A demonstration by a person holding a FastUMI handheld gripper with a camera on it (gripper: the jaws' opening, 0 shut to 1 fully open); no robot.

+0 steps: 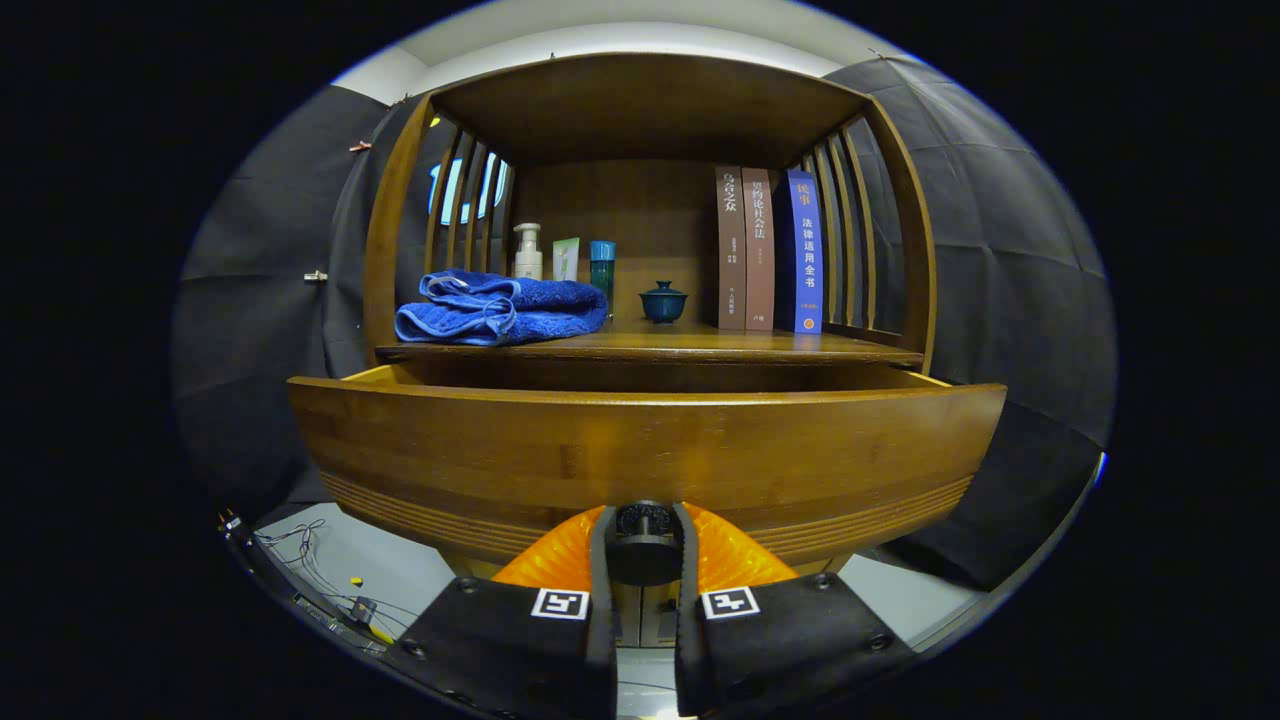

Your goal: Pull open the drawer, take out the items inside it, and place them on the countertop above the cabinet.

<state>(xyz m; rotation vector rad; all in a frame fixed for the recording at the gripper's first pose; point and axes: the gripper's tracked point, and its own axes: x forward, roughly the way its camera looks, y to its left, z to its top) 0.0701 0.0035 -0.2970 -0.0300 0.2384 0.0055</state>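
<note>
My fingers (645,545) clamp the knob (645,535) on the drawer (640,450), which is pulled out; towel (500,308) on countertop (700,345).

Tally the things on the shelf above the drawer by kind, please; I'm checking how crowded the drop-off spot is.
Books: 3
Bottles and tubes: 3
Towel: 1
Lidded cup: 1
Total: 8
The gripper is shut on the drawer knob, with the drawer pulled out.
</note>
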